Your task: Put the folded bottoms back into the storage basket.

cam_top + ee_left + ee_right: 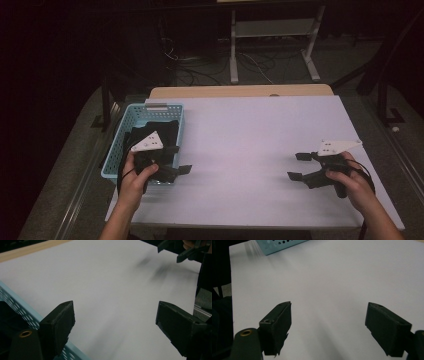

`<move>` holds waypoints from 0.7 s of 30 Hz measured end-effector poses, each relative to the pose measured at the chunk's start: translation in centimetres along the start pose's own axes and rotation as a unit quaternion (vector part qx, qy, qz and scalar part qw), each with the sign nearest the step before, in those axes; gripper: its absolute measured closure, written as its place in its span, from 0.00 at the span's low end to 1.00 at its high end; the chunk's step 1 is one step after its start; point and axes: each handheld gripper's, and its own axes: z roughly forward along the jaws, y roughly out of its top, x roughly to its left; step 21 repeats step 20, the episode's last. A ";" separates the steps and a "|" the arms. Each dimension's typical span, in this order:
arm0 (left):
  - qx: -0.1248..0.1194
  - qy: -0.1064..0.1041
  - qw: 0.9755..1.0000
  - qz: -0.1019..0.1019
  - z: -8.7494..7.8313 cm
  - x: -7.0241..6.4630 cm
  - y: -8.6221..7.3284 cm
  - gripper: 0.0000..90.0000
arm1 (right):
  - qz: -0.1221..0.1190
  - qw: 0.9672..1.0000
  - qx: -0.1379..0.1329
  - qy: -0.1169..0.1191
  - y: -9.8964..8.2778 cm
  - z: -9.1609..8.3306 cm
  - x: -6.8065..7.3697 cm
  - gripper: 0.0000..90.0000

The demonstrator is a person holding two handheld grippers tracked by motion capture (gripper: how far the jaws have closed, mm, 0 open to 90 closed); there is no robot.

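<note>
A light blue perforated basket (116,150) stands at the left edge of the white table (250,130) and holds dark fabric (152,131). My left gripper (181,159) hovers over the basket's near right corner, open, with its jaws pointing right and nothing between them. In the left gripper view, the left gripper (116,317) spans bare table beside the basket rim (25,312). My right gripper (296,166) is at the table's right side, open and empty, jaws pointing left. The right gripper view shows the right gripper (328,320) over bare table, with the basket (279,245) far off.
A wooden strip (240,91) runs along the table's far edge. Behind it stand a metal frame (272,30) and loose cables (200,70) on the dark floor. The person's right hand and gripper (175,250) appear far off in the left gripper view.
</note>
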 end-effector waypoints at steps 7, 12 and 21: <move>-0.017 -0.008 1.000 -0.003 0.0 0.0 0.0 0.17 | 0.005 1.000 0.009 -0.005 -1.4 -0.9 0.1 0.22; -0.017 -0.009 1.000 -0.002 0.1 0.0 -0.1 0.17 | 0.000 1.000 0.009 -0.007 -1.2 -0.8 0.0 0.22; -0.015 -0.009 1.000 0.000 0.3 0.0 -0.1 0.17 | -0.002 1.000 0.007 -0.010 -1.1 -0.9 0.1 0.22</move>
